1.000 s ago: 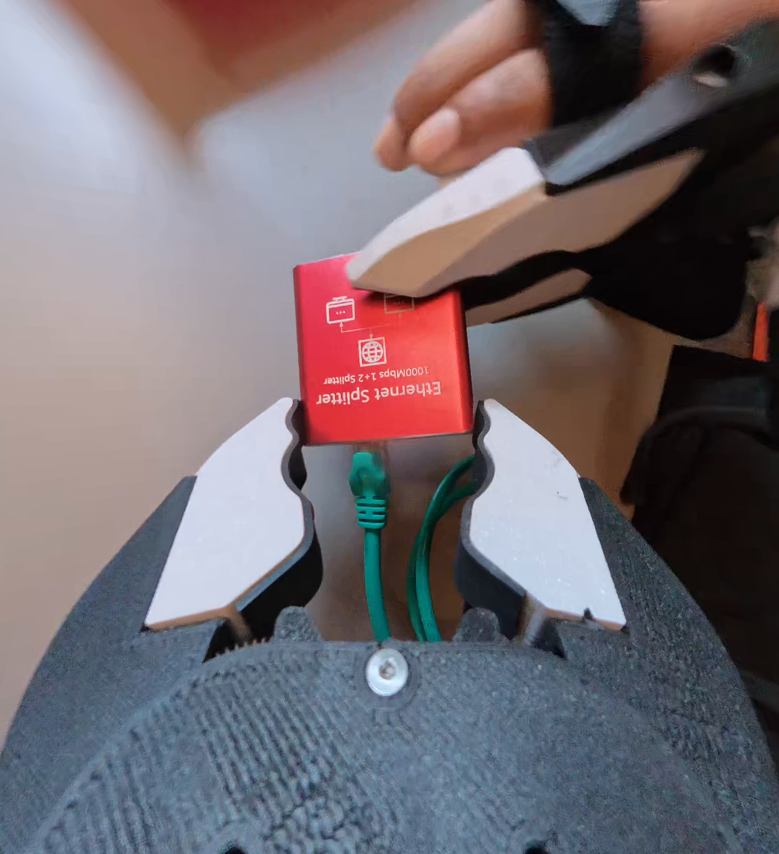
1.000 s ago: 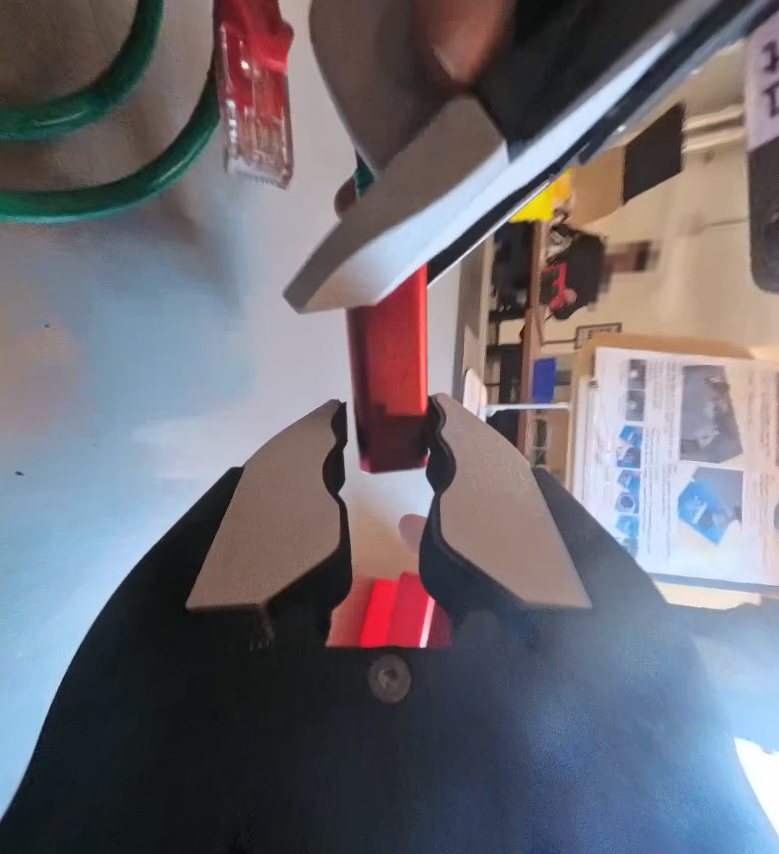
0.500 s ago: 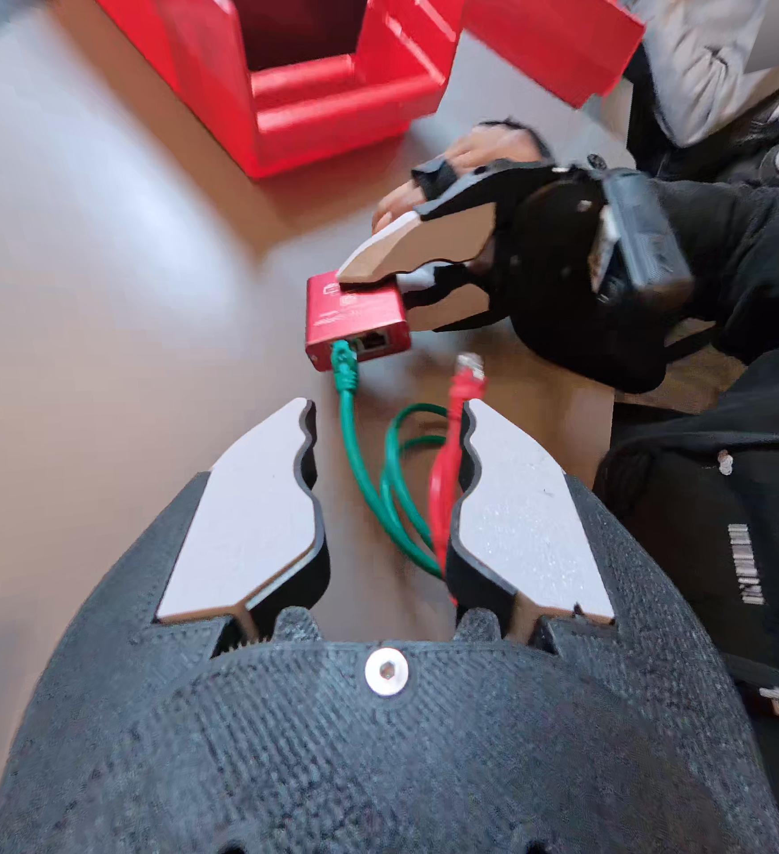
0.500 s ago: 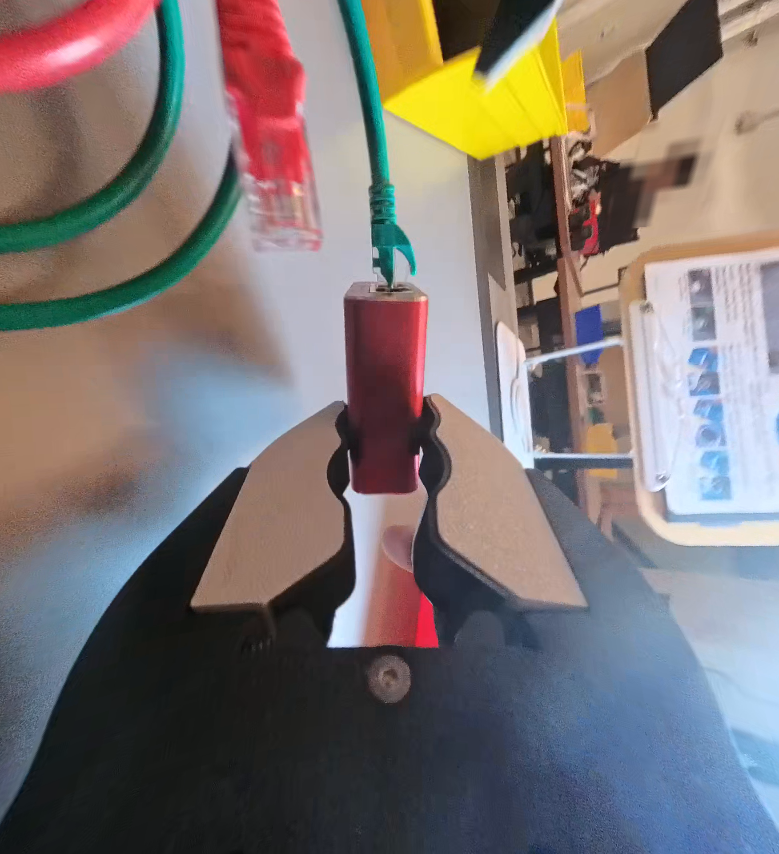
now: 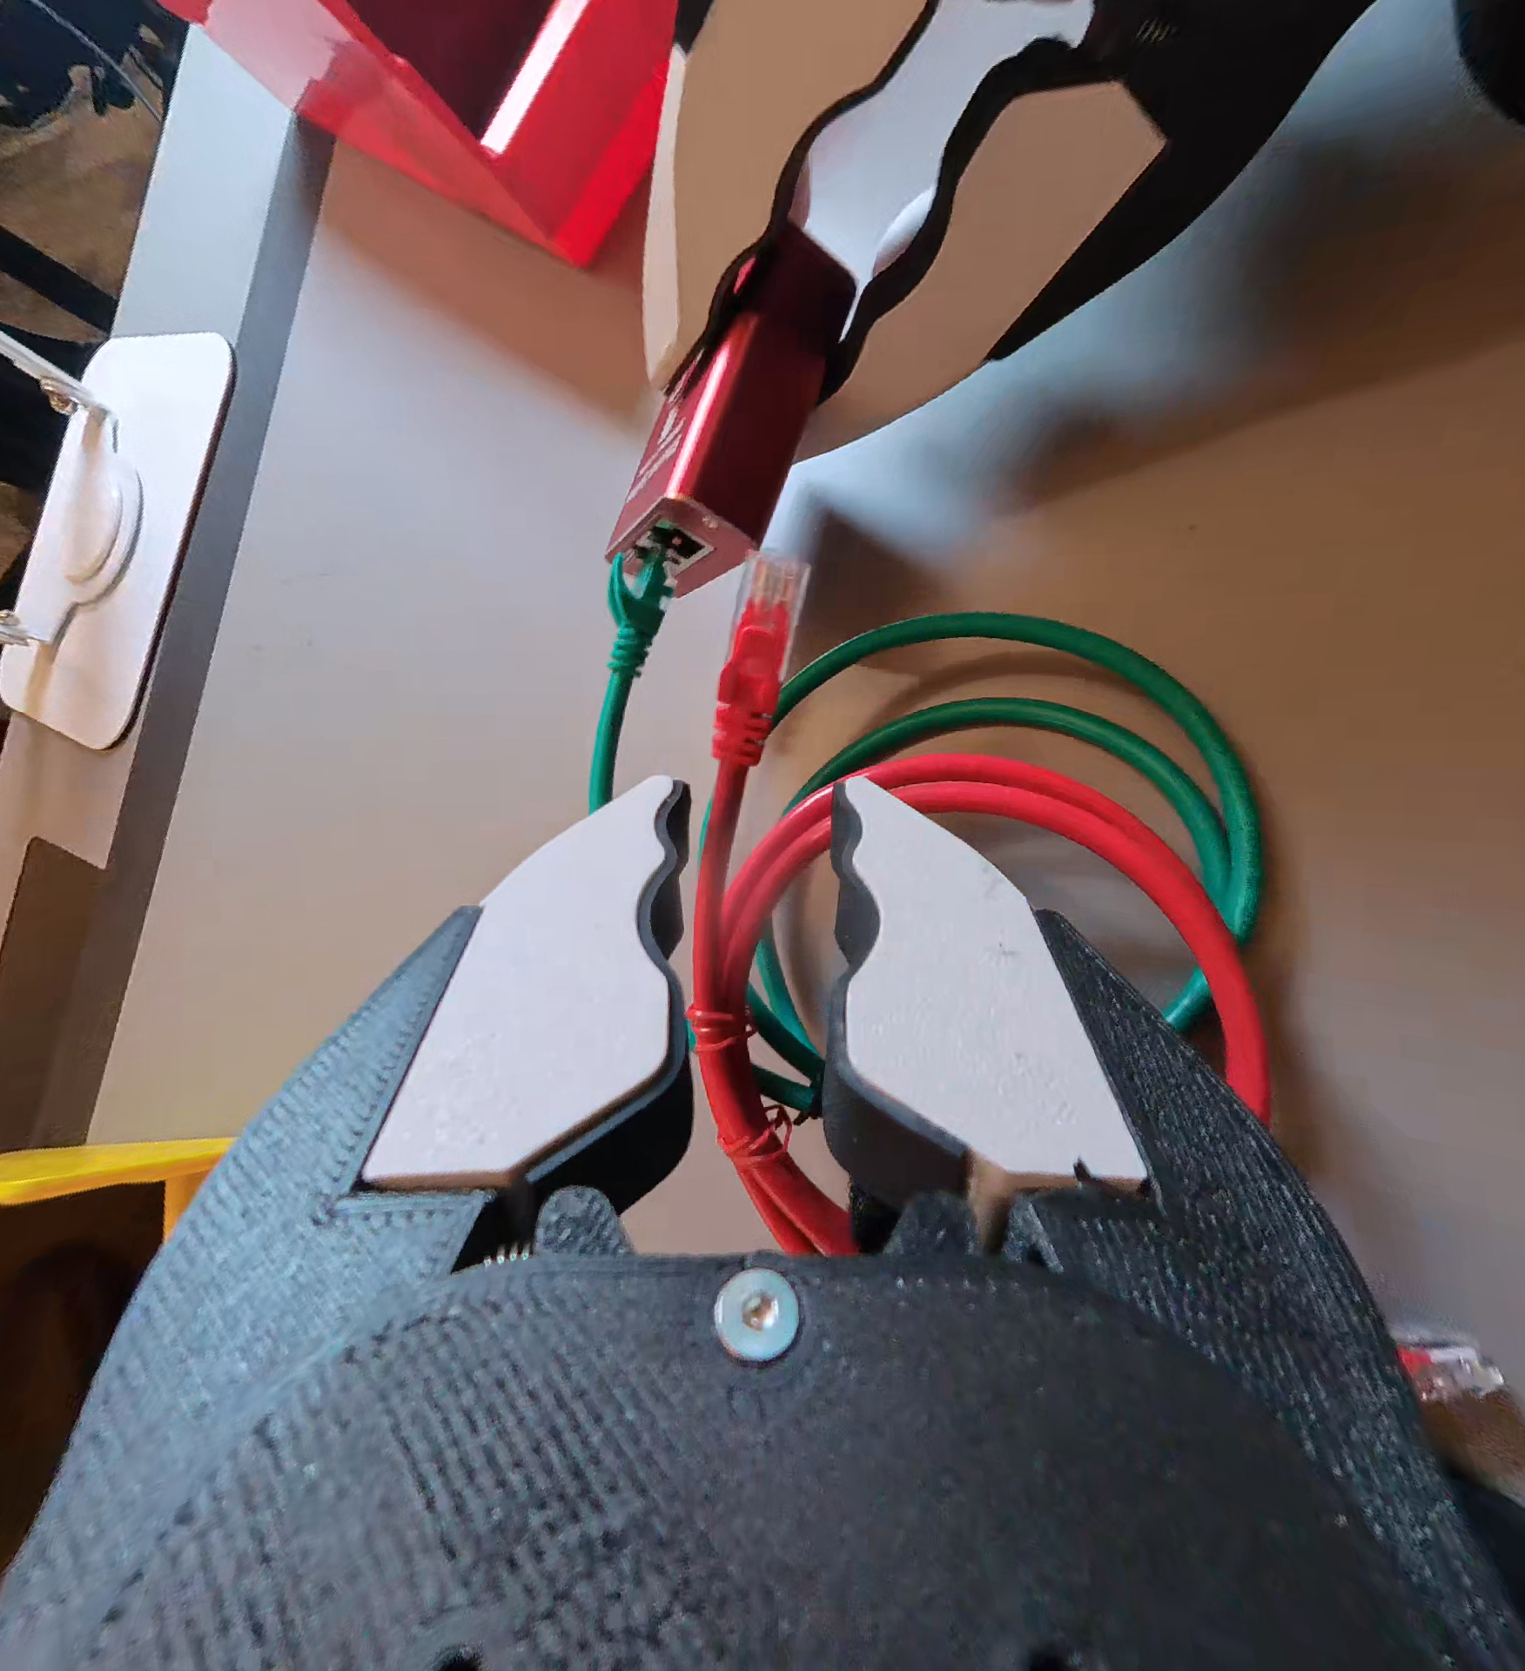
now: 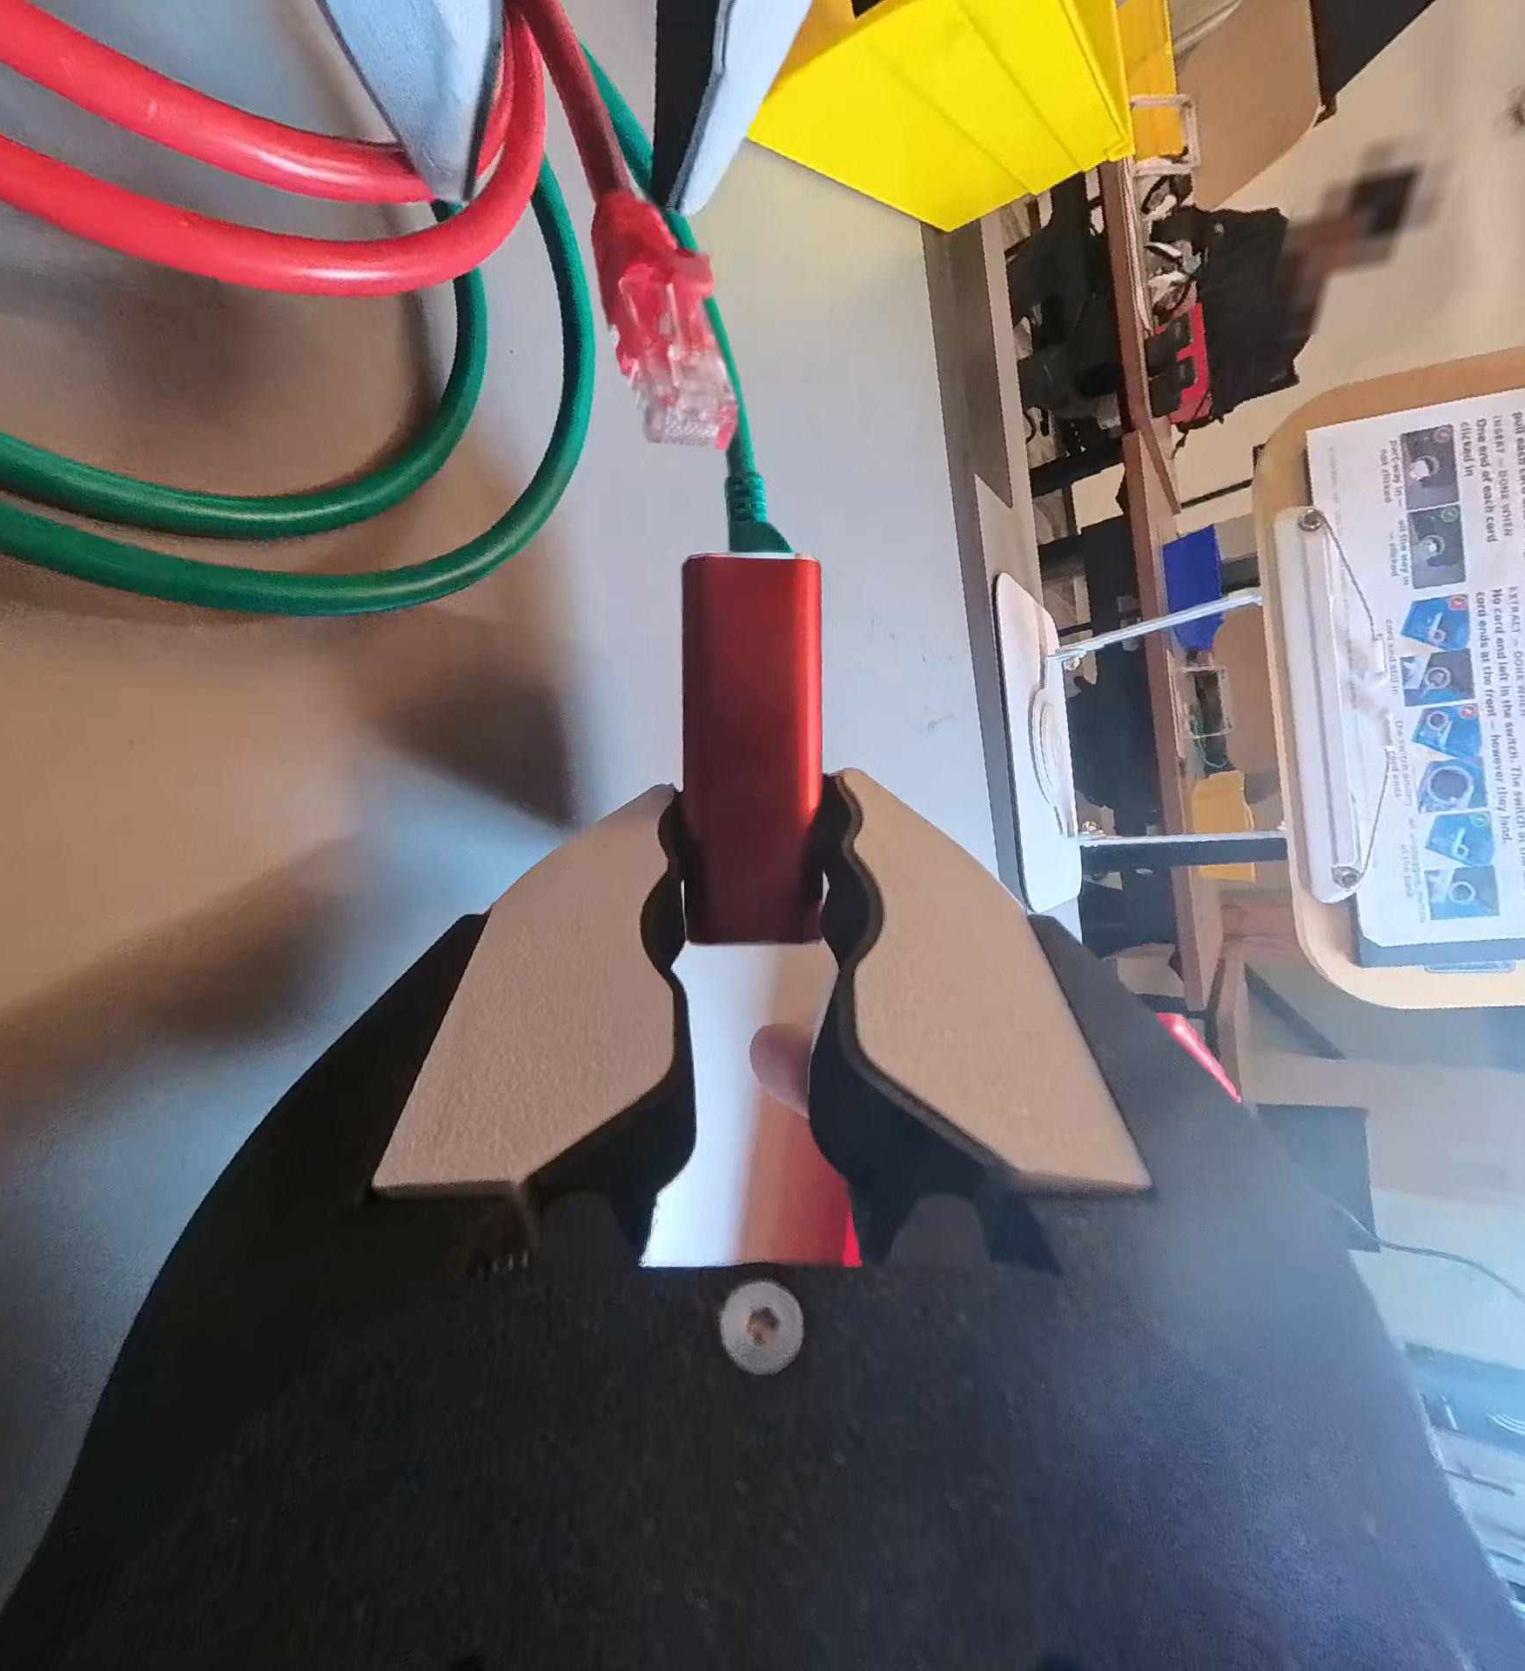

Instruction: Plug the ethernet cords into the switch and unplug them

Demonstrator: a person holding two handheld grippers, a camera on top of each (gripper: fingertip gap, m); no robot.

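My right gripper is shut on the back end of the small red switch and holds it above the table. The green cord's plug sits in one port of the switch. The red cord's plug hangs free just short of the switch. In the left wrist view the switch is ahead with the green plug in it and the red plug beside the empty port. My left gripper is open, its fingers astride the red cord behind the plug, not clamping it.
Loops of red and green cord lie on the table to the right. A red bin stands beyond the switch and a yellow bin behind my left gripper. A white stand base and a clipboard with a sheet stand near the table edge. Tip to tip, the grippers are about 10 cm apart.
My left gripper let go of the switch, drew back, then moved in over the red cord. My right gripper closed on the switch and keeps hold of it.
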